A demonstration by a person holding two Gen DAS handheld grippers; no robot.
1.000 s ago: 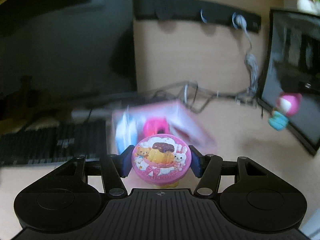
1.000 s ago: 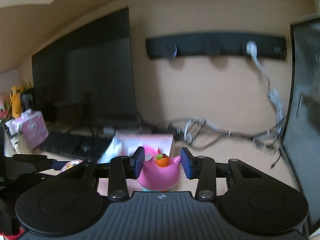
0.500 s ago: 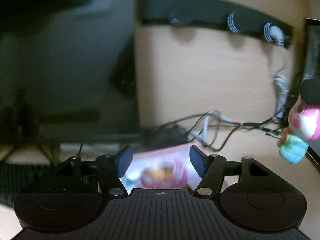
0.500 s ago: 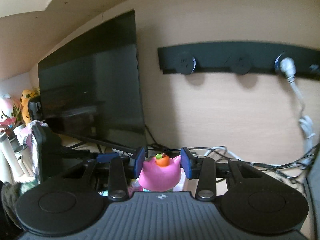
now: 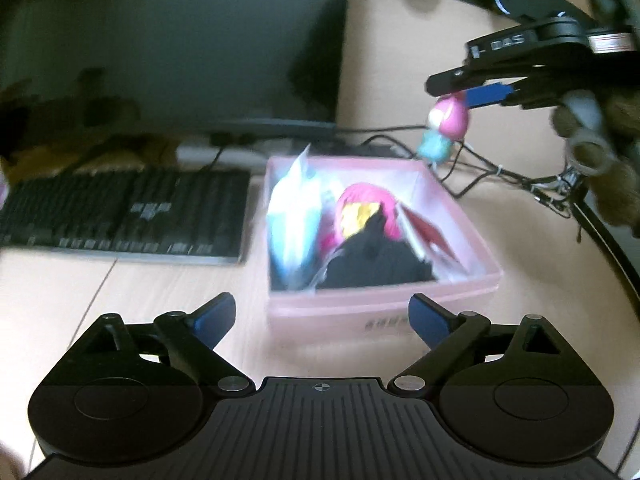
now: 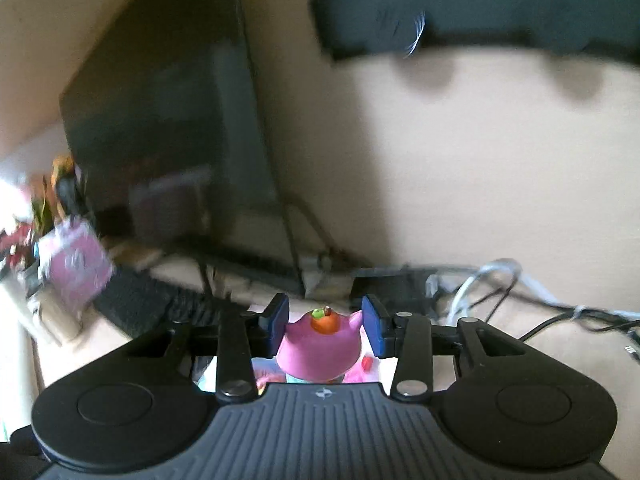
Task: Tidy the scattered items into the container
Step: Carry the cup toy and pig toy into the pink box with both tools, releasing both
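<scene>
Right gripper [image 6: 324, 330] clamps the pink figurine [image 6: 320, 346] above the far edge of the pink container [image 5: 384, 308], while the left gripper [image 5: 322, 316] hangs spread and empty at its near wall, so placing seems underway and next calls for lowering inward, then releasing.

pale wood desk [image 5: 120, 292] and wall [image 6: 460, 168], dark monitor [image 5: 168, 40], black keyboard [image 5: 120, 216], tangled cables [image 6: 500, 288]
</scene>
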